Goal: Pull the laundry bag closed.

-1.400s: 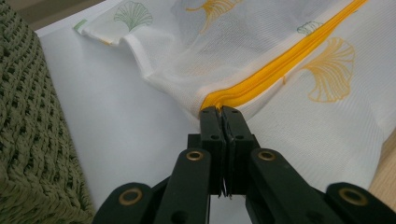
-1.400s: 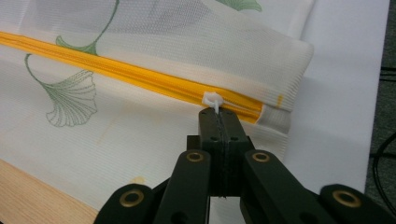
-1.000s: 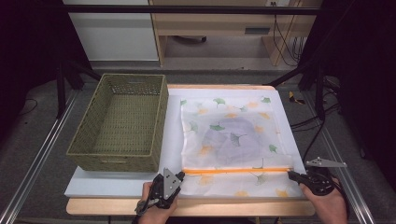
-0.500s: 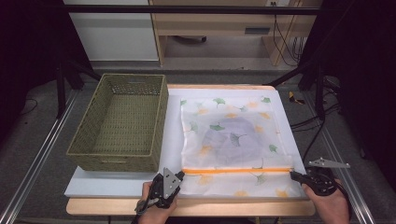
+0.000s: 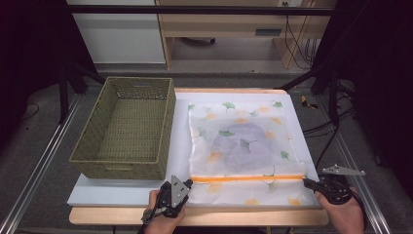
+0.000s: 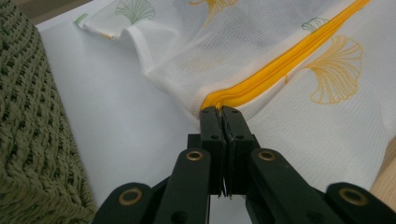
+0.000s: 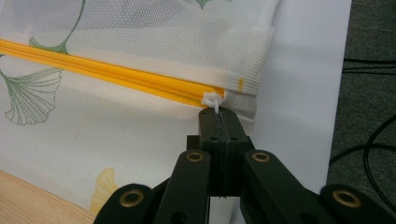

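A mesh bag (image 5: 243, 146) printed with leaves is laid flat on the white surface (image 5: 180, 151), just beside a green basket (image 5: 124, 127). The left gripper (image 5: 187, 181) is clenched on the bag's edge at one end of the orange zipper (image 5: 248, 178); the right gripper (image 5: 306, 181) is clenched on the white pull (image 7: 214, 100) at the other end.

Grey floor (image 5: 44, 146) around the table; pale wooden desk (image 5: 229, 24) and white cabinet (image 5: 119, 36) behind; black cables (image 5: 294, 34) trailing; dim surroundings
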A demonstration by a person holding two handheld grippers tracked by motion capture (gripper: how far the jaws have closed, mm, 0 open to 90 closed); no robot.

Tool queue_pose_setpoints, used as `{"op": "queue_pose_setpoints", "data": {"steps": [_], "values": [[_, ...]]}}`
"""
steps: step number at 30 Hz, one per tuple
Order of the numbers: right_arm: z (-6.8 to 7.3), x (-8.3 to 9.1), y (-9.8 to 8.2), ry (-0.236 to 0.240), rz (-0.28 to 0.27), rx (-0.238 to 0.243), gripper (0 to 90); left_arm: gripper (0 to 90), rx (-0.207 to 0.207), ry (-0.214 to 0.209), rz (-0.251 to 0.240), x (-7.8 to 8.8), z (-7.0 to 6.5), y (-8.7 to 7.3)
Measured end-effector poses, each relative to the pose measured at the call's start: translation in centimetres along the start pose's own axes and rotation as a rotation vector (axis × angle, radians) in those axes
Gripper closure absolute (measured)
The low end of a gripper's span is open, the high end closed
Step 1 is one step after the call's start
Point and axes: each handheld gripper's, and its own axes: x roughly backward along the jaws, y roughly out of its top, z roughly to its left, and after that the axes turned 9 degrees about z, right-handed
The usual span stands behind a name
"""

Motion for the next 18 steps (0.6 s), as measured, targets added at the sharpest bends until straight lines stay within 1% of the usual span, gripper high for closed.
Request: {"op": "queue_pose_setpoints", "data": {"steps": [2, 3, 6, 18], "values": [[0.02, -0.01, 0.00, -0.002, 0.001, 0.001, 90.0, 88.2, -0.008, -0.003, 0.008, 0.00, 0.03, -0.05], [0.05, -0.02, -0.02, -0.001, 0.001, 0.000, 90.0, 88.3, 0.000, -0.010, 0.017, 0.00, 0.01, -0.11], [0.02, -0.04, -0.04, 0.000, -0.002, 0.004, 90.0, 88.2, 0.007, -0.019, 0.019, -0.08, 0.08, -0.14], [0.30, 0.00, -0.22, -0.006, -0.006, 0.031, 90.0, 87.7, 0.009, -0.023, 0.025, -0.23, 0.05, -0.28]]}}
